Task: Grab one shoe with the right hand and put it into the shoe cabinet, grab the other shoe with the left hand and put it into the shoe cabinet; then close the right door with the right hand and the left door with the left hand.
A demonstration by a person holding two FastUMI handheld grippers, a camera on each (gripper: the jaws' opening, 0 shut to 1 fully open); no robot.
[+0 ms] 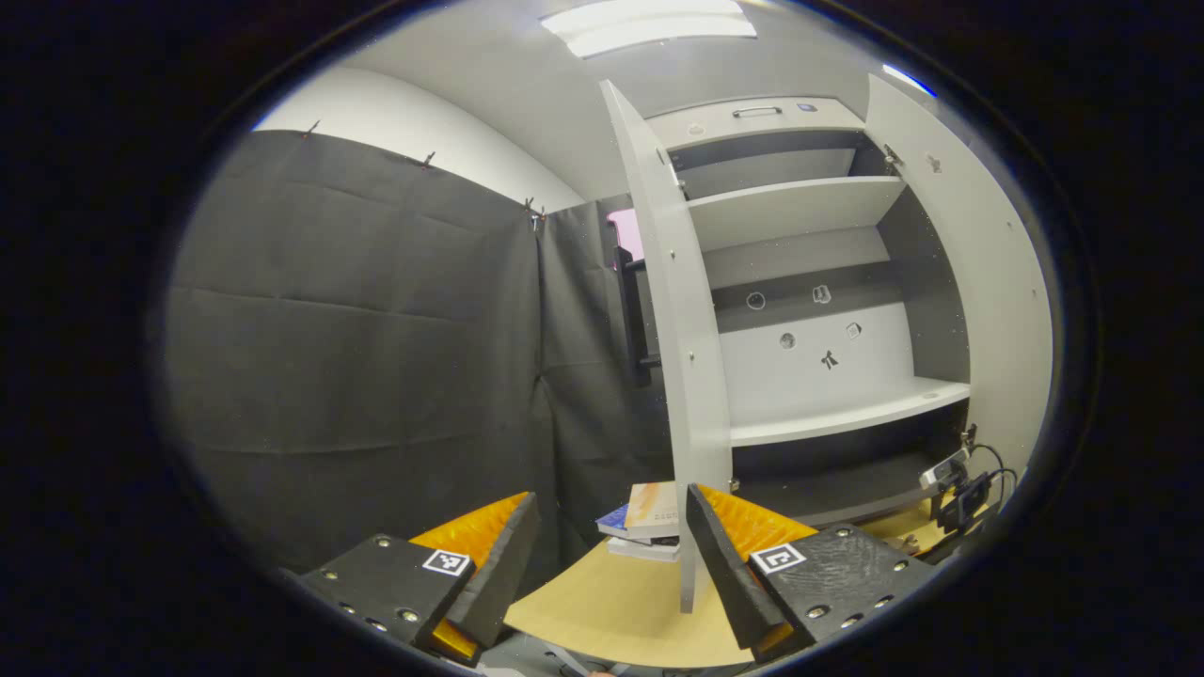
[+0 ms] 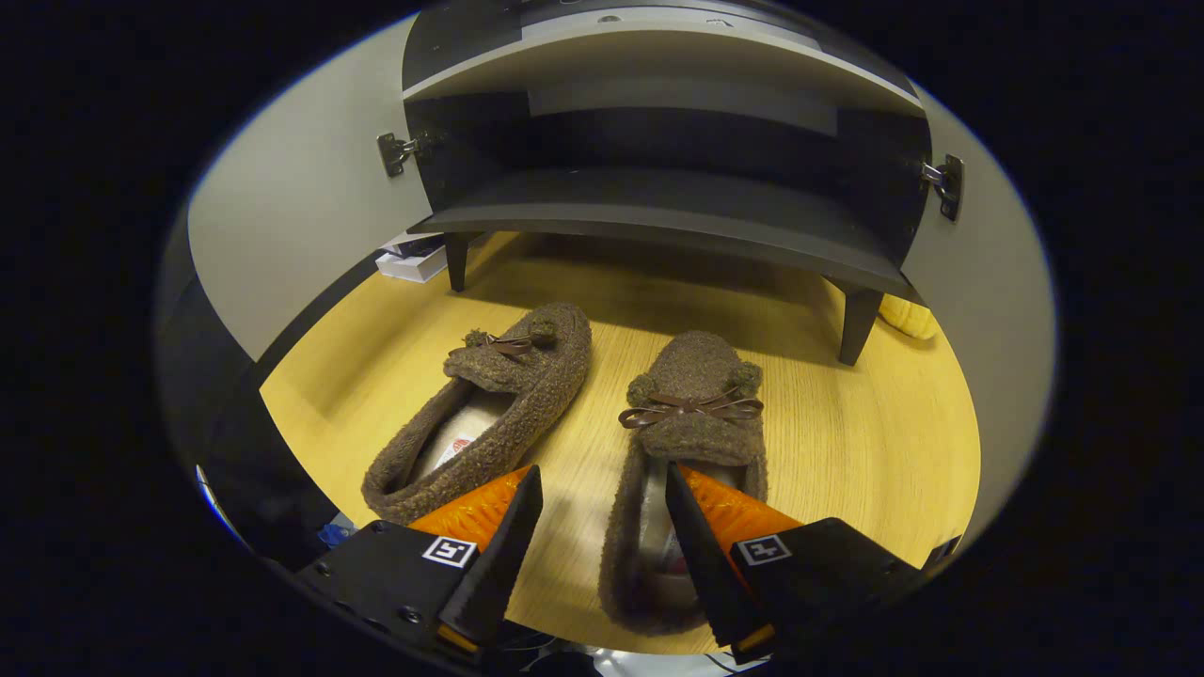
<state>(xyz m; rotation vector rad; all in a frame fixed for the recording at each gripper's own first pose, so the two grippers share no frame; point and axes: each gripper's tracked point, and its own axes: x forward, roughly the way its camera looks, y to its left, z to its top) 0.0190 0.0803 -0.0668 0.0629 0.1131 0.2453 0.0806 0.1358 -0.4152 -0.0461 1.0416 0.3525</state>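
Note:
Two brown fuzzy slippers with small bows lie side by side on the wooden floor (image 2: 847,442) in the right gripper view, toes toward the shoe cabinet (image 2: 658,221). My right gripper (image 2: 602,527) hangs open low over them: one finger sits above the opening of the right slipper (image 2: 691,404), the other near the heel of the left slipper (image 2: 499,404), and the right slipper's inner side wall lies between them. In the left gripper view my left gripper (image 1: 611,555) is open and empty, held higher, facing the cabinet (image 1: 800,207) with both doors swung open.
The left door (image 1: 682,357) stands edge-on just ahead of my left gripper; the right door (image 1: 988,282) is opened wide. A stack of books (image 1: 644,522) lies by the left door's foot. A yellow object (image 2: 908,315) sits behind the cabinet's right leg. Cables and a small device (image 1: 959,480) lie at the right.

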